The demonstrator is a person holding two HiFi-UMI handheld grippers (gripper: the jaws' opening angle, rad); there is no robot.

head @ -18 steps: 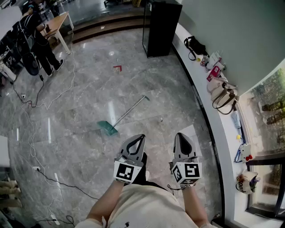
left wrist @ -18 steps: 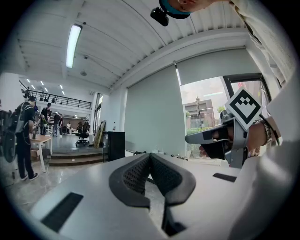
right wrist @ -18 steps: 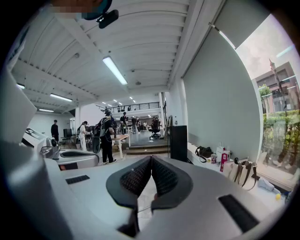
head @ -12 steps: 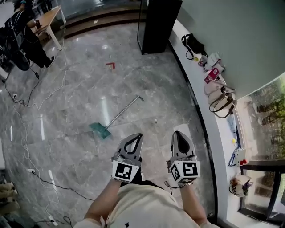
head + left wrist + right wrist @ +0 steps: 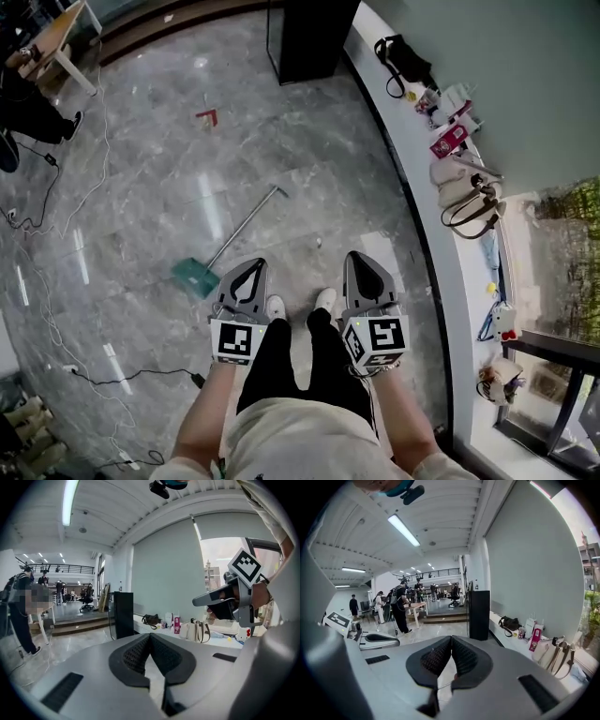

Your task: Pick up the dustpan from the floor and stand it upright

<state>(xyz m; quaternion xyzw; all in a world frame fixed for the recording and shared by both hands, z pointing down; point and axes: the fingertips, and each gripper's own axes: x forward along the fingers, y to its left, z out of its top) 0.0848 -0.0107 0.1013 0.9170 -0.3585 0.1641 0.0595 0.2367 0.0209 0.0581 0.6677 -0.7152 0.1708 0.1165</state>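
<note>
A teal dustpan (image 5: 195, 278) with a long grey handle (image 5: 243, 225) lies flat on the grey marble floor, the pan end near my feet and the handle running up and to the right. My left gripper (image 5: 248, 267) hangs just right of the pan, above the floor, jaws shut and empty. My right gripper (image 5: 359, 261) is level with it further right, also shut on nothing. In both gripper views the jaw tips (image 5: 150, 636) (image 5: 451, 639) meet with nothing between them; the dustpan is not visible there.
A white ledge (image 5: 441, 244) curves along the right wall with bags (image 5: 466, 202) and small items on it. A black cabinet (image 5: 305, 33) stands at the far end. Cables (image 5: 75, 202) trail over the floor at left. A person (image 5: 23, 108) stands by a table at far left.
The view has advanced toward the dustpan, which now lies close beside my left gripper. My legs and shoes have come into sight. Both grippers stay shut.
</note>
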